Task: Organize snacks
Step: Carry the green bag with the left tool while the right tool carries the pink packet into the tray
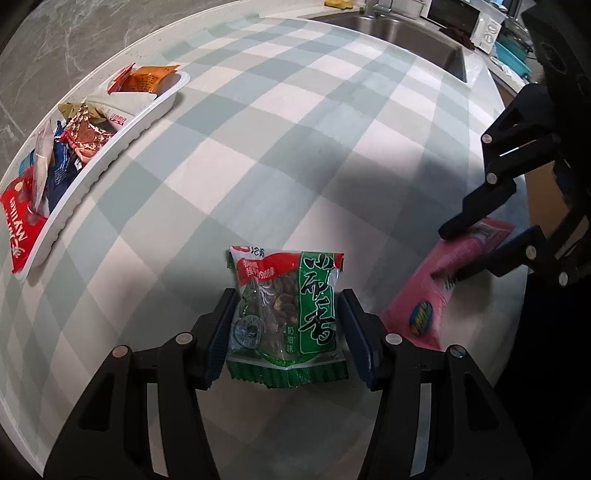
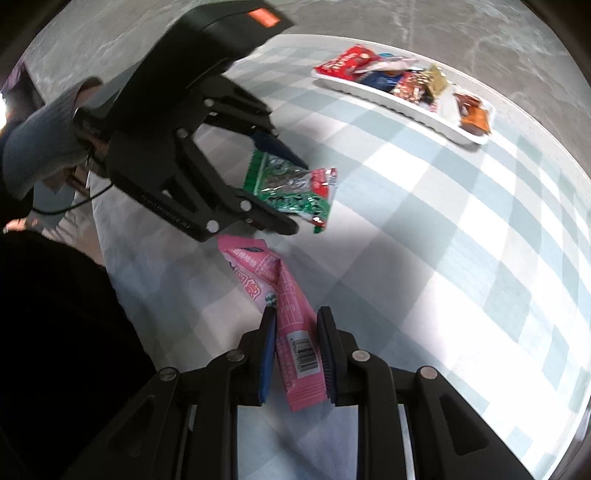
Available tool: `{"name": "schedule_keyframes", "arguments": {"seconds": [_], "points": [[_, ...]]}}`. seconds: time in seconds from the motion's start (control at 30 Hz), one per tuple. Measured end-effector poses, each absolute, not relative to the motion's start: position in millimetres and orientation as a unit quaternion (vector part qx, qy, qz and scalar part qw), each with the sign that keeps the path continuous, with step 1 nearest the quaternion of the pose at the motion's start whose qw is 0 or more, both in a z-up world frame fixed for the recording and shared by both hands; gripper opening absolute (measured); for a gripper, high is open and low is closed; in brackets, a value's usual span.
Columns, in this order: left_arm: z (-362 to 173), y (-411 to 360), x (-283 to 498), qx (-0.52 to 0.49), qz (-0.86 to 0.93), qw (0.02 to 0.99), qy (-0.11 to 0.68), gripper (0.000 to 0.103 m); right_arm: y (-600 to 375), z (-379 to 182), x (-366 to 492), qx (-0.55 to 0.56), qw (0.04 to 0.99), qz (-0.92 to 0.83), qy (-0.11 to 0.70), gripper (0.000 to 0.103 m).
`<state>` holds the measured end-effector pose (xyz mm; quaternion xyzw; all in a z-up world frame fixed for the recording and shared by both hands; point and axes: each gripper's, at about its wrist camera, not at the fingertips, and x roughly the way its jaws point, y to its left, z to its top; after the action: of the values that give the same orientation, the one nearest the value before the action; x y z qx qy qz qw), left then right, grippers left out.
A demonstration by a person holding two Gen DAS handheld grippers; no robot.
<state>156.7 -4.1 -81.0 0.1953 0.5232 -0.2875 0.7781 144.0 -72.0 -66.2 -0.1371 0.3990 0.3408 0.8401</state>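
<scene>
A green packet of seeds [image 1: 284, 317] hangs between the pads of my left gripper [image 1: 287, 295], which is shut on its two side edges. From the right wrist view the same packet [image 2: 295, 188] sits crosswise in the left gripper [image 2: 297, 195] just over the checked cloth. My right gripper [image 2: 297, 312] is shut on a pink snack packet [image 2: 258, 273], pinched along its folded barcode end. In the left wrist view the right gripper [image 1: 452, 254] clamps that pink packet [image 1: 436, 295] at the cloth's right edge. A white tray [image 1: 110, 155] with several snack packets lies far left.
The white tray [image 2: 388, 99] lies along the far edge of the checked tablecloth [image 1: 295, 147]. A steel sink [image 1: 406, 37] and a white microwave [image 1: 465, 18] stand beyond the cloth. A person's grey sleeve [image 2: 37, 147] is behind the left gripper.
</scene>
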Motion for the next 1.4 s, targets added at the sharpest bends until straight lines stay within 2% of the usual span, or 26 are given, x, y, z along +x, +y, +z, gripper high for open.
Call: {"name": "schedule_keyframes", "arguments": {"seconds": [0.17,0.37,0.83,1.13,1.4], "points": [[-79,2,161,0.173,-0.288,0.787,0.518,0.038,-86,-61,150,-0.097,0.846,0.334,0.403,0.024],[-77,10,165,0.137,-0.282,0.795,0.52,0.031,-96,-58,156,-0.052,0.849,0.334,0.407,0.024],[-70,26,162,0.088,-0.277,0.805,0.517,0.029,-122,-52,170,0.035,0.85,0.328,0.411,0.024],[-68,34,164,0.068,-0.27,0.81,0.516,0.029,-118,-55,169,0.025,0.844,0.332,0.421,0.024],[-66,39,165,0.056,-0.264,0.813,0.516,0.029,-123,-51,171,0.05,0.838,0.343,0.42,0.017]]}}
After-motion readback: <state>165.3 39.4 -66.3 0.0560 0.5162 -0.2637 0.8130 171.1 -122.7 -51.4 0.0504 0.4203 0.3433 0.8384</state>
